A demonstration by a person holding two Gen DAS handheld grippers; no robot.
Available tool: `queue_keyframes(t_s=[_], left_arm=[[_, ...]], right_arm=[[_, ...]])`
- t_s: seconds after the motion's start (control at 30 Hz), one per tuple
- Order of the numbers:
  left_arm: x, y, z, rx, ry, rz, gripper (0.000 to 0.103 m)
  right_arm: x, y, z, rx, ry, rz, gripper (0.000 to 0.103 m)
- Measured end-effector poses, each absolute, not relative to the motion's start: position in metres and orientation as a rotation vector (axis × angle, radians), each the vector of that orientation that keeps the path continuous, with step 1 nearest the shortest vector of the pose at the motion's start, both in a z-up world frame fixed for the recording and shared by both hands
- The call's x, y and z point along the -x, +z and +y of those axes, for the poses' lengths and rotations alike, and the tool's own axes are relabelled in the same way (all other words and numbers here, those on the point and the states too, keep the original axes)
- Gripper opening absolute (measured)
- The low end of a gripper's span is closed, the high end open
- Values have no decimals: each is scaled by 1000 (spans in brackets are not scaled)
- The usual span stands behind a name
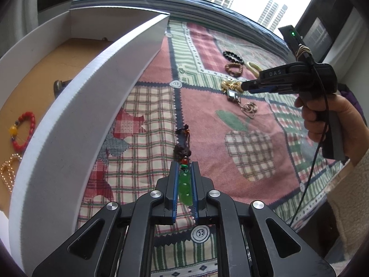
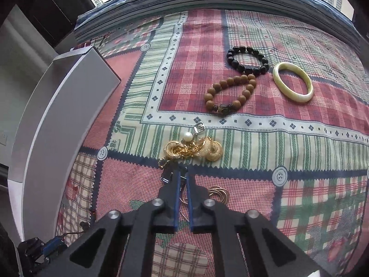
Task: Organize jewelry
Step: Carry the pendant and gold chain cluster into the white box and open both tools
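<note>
My left gripper (image 1: 184, 165) is shut on a green jade pendant (image 1: 185, 188) whose dark cord with beads (image 1: 183, 149) trails forward on the patchwork cloth. The white box (image 1: 76, 106) stands just to its left, with a red bead bracelet (image 1: 24, 130) and a pearl strand (image 1: 8, 172) inside. My right gripper (image 2: 182, 172) is nearly closed over a silver watch and chain (image 2: 168, 176), beside a gold jewelry pile with a pearl (image 2: 193, 149); whether it grips is hidden. It also shows in the left wrist view (image 1: 242, 85).
A black bead bracelet (image 2: 248, 60), a brown bead bracelet (image 2: 230, 92) and a cream bangle (image 2: 293, 82) lie further back on the cloth. Gold rings (image 2: 218, 195) lie under my right gripper. The white box wall (image 2: 53, 124) curves along the left.
</note>
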State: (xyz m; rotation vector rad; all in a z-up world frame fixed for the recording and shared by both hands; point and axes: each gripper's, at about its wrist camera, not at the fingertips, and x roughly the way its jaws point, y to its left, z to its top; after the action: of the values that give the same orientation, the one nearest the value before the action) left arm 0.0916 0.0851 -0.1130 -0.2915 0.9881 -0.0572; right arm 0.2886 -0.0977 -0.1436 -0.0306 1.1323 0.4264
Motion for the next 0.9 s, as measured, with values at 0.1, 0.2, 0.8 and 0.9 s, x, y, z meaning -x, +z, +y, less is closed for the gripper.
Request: queue_keyframes(t_s=[0.1,0.2,0.8,0.9], left_arm=[[-87,-112,85,290,-54,989,8],[-85,-111,88,291,-45,988,8],[-70,-25,97,367,-123,876,8],[-64,-5,105,394,-135,850,8]], right_arm=[[-289,-157,-85,53,435,1144,50],[-292,-170,-70,142,431,1143,50],[-218,-55,-108,84,564,977,32],[-202,-34,-104,92,601,947,32]])
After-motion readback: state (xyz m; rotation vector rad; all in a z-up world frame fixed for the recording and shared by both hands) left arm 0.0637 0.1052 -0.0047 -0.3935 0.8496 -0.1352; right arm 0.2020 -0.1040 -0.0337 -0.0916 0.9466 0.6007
